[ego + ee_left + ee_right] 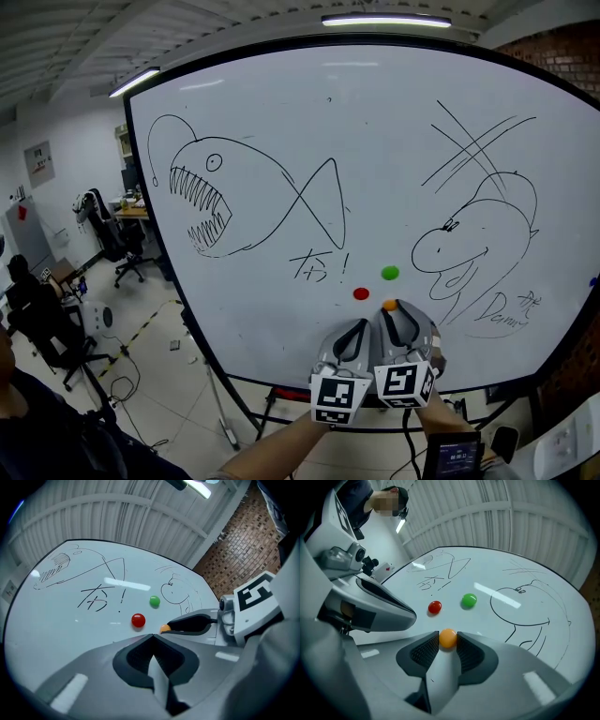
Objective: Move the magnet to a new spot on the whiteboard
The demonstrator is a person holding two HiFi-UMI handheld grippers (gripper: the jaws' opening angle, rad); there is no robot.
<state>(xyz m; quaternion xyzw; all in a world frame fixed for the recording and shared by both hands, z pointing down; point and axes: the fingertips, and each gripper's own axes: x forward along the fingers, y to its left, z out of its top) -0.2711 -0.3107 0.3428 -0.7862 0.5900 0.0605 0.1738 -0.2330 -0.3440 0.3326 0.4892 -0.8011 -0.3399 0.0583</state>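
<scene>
While the right gripper (447,640) has its fingers released and standing either side of the orange magnet (390,305), the magnet sits flat on the whiteboard (281,112), just right of and slightly below the red magnet (434,607). The pads look very near the orange magnet's sides but do not seem to be squeezing it. The left gripper (152,634) hangs just below the red magnet with its fingers clenched together on nothing.

The step in hand appears to be the grasp. It would go best if the fingers close squarely across the magnet's widest part, then tip or slide it off the board rather than pull straight out, since the smooth dome could slip from the pads.

Room for a new spot is generous. Bare board lies straight above the red magnet, past the green magnet (468,600). The fish drawing (244,202) is up and left of the red magnet, the cartoon head (469,248) to its right. The board's lower edge runs close below the red magnet, so downward travel is tight.
</scene>
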